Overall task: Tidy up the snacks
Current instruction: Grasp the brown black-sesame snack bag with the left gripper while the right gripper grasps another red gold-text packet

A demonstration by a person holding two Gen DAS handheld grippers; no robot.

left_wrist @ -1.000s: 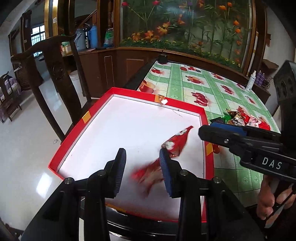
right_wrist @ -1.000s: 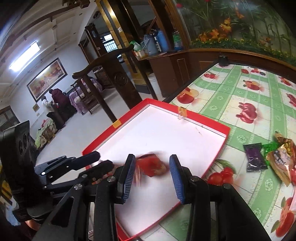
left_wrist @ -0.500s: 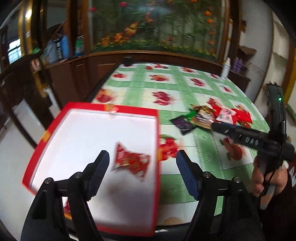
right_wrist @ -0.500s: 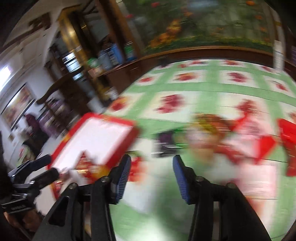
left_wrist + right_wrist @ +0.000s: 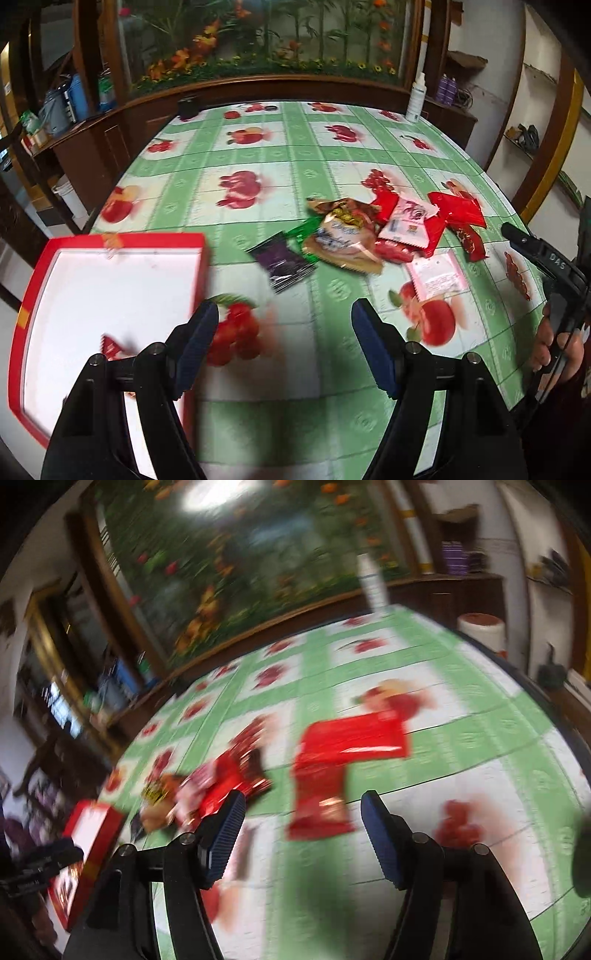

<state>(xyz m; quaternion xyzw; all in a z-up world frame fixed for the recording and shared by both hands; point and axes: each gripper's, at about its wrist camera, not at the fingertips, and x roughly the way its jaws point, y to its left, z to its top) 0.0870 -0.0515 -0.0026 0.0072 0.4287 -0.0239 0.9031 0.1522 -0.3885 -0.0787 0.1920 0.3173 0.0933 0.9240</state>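
**Both claws empty above the snack table**

Left wrist view: My left claw (image 5: 284,347) has its blue-padded jaws set wide apart, nothing between them; only the green-and-white fruit-print tablecloth (image 5: 280,155) shows in the gap. The shallow red cardboard tray with a white floor (image 5: 201,258) sits at the near left edge of the table, partly under my left finger. One small red snack packet (image 5: 110,345) lies inside it, near its front, half hidden by the claw. The loose pile lies past the tray, right of centre: a dark purple sachet (image 5: 282,262), a brown-and-gold crinkled bag (image 5: 341,236), a pink-and-white wrapper (image 5: 408,221), a second pale pink packet (image 5: 437,277) and a glossy red pouch (image 5: 460,212). My right hand (image 5: 554,343) holds the other black tool at the right edge.

Right wrist view: heavily blurred. My right claw (image 5: 301,832) is opening its jaws, with nothing between the pads. Beyond the jaws, a long red foil packet (image 5: 321,786) lies flat on the cloth, apart from the pads. The mixed pile (image 5: 207,790) lies to the left, the tray (image 5: 103,834) farther left.
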